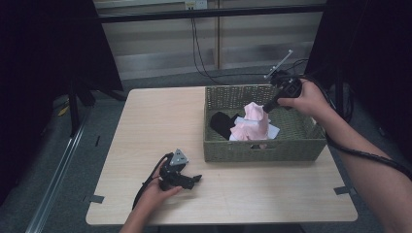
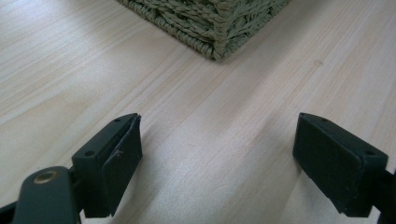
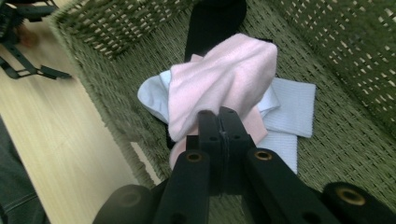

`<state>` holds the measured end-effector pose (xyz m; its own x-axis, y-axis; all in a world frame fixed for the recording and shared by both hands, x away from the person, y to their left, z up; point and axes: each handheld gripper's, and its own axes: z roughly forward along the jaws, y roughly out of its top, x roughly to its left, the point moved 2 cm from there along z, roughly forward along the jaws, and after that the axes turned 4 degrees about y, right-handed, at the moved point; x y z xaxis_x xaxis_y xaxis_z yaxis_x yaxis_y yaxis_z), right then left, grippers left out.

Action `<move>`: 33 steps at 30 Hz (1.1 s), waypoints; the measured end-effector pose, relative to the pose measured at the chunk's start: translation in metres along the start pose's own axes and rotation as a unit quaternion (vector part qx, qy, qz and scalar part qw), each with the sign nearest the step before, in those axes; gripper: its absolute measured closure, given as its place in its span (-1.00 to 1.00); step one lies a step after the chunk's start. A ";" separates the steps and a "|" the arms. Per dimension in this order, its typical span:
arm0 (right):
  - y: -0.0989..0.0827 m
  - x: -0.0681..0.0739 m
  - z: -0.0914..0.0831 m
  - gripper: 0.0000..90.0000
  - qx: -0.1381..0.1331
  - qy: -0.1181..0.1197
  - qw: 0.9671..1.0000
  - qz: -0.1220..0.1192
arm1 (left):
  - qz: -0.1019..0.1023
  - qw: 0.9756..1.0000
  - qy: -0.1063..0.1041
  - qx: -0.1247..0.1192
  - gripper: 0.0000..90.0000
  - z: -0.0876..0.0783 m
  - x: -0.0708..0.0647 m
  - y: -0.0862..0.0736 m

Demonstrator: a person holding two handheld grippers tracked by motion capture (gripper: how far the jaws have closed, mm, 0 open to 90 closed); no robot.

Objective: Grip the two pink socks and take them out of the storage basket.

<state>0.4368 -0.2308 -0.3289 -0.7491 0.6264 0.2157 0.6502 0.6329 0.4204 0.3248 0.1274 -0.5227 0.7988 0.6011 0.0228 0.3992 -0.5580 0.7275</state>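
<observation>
Pink cloth (image 1: 254,124) hangs from the right gripper (image 1: 266,108), whose jaws are pressed together on its upper edge; in the right gripper view the same cloth (image 3: 219,79) bunches just ahead of the closed black jaws of the right gripper (image 3: 219,122). The cloth is lifted partly out of the woven basket (image 1: 218,148), its lower end touching the pile inside. Beneath it lie a white cloth (image 3: 292,109) and a black cloth (image 1: 221,124), both on the basket floor. The basket sits on the right half of the wooden table (image 1: 160,121), near its far edge. The right hand (image 1: 303,97) holds the gripper above the basket's far right corner, tilted down toward the middle.

The left gripper (image 1: 197,179) rests on the table in front of the basket's near left corner, well apart from it, with its jaws spread wide and nothing between them. In the left gripper view the bare tabletop shows between the jaws of the left gripper (image 2: 217,154), and a basket corner (image 2: 219,42) shows farther off.
</observation>
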 end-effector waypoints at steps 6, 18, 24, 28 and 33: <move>0.004 0.003 -0.016 0.99 -0.006 -0.003 1.000 -0.005 | -0.001 1.000 -0.001 0.000 -0.66 0.000 0.000 0.000; 0.010 0.011 -0.037 0.99 -0.007 -0.005 1.000 -0.019 | -0.001 1.000 -0.001 0.000 -0.66 0.000 0.000 0.000; 0.007 0.018 -0.045 0.99 -0.010 0.000 1.000 -0.028 | -0.002 1.000 -0.002 0.000 -0.66 0.000 0.000 0.000; 0.007 0.024 -0.049 0.99 -0.011 0.000 0.999 -0.035 | 0.000 1.000 0.000 0.000 -0.66 0.000 0.000 0.000; 0.006 0.031 -0.057 0.99 -0.012 0.004 0.999 -0.042 | -0.002 1.000 -0.002 0.000 -0.66 0.000 0.000 0.000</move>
<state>0.4105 -0.2338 -0.2695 -0.8025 0.5671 0.1856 0.5810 0.6719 0.4593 0.3245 0.1272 -0.5228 0.7987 0.6014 0.0171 0.4028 -0.5556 0.7274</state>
